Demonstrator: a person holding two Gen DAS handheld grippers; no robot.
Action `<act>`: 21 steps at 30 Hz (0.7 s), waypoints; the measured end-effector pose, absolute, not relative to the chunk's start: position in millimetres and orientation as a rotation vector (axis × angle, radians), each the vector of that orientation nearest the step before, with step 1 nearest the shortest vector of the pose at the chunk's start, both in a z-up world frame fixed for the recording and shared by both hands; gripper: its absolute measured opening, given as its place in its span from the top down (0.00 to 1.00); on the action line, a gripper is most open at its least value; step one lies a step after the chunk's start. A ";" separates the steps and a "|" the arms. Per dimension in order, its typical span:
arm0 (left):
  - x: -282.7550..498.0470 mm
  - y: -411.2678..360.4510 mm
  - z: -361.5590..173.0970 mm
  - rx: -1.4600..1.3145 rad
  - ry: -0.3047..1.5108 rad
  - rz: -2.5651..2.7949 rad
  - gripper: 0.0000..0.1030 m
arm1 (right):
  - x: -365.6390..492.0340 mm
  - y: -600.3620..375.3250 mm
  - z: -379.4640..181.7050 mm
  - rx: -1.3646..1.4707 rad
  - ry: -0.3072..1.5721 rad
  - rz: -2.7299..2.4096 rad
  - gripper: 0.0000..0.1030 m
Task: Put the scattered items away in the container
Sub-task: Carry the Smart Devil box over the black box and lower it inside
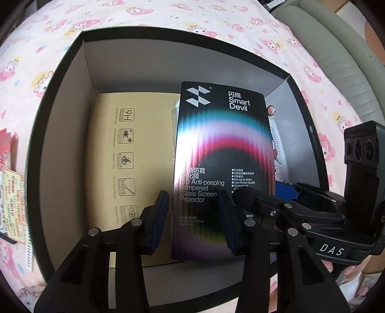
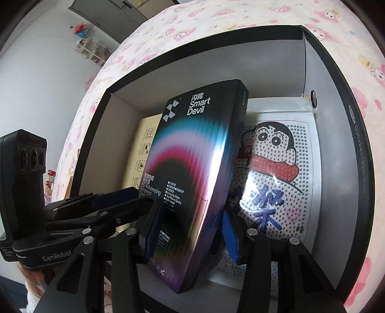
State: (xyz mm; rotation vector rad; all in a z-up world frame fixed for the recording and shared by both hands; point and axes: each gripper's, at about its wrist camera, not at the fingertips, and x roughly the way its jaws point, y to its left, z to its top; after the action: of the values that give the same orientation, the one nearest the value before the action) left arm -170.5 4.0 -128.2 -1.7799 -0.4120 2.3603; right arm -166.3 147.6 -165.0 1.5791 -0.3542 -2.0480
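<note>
- Left wrist view: left gripper [image 1: 195,221] points down into the container [image 1: 60,101], a black-rimmed box with pale grey inner walls, set on a pink cartoon-print bedsheet [image 1: 144,14]
- Smart Devil box [image 1: 221,149], black with a rainbow arc, screen-protector packaging: lies between the left gripper's two blue pads, its lower end at the jaws; whether the pads press on it cannot be told from this view
- Kraft box [image 1: 134,149], tan with printed icons: flat on the container floor, left of and partly under the Smart Devil box
- Right gripper [image 2: 190,231]: jaws closed on the Smart Devil box [image 2: 192,168], one pad on its face, one behind; the box is tilted, held over the container interior
- Cartoon sheet [image 2: 276,168], dotted white with a drawn figure, under shiny film: flat on the container floor, behind the held box
- Printed leaflets [image 1: 12,192]: on the bedsheet outside the container's left wall
</note>
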 end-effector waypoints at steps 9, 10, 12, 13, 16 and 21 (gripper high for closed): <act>-166.5 10.7 -104.8 -1.723 -0.377 2.504 0.59 | -153.8 168.0 -135.8 1.446 -0.326 -2.222 0.59; -167.1 10.9 -106.6 -1.733 -0.378 2.493 0.59 | -154.3 167.9 -135.7 1.457 -0.319 -2.227 0.59; -168.6 12.5 -111.0 -1.760 -0.357 2.458 0.59 | -153.7 164.2 -137.8 1.478 -0.283 -2.241 0.59; -167.6 9.4 -113.6 -1.774 -0.339 2.446 0.59 | -151.9 160.7 -140.2 1.490 -0.244 -2.248 0.59; -174.0 15.2 -123.6 -1.845 -0.294 2.439 0.58 | -153.3 155.9 -143.8 1.537 -0.193 -2.226 0.59; -164.8 11.1 -123.6 -1.876 -0.289 2.410 0.61 | -160.5 157.2 -154.9 1.625 -0.305 -2.097 0.58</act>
State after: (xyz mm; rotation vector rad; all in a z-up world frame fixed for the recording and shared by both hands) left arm -164.8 11.1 -123.6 -1.8764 -0.2891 2.4098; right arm -160.5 157.2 -154.9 1.6249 -0.3053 -2.0973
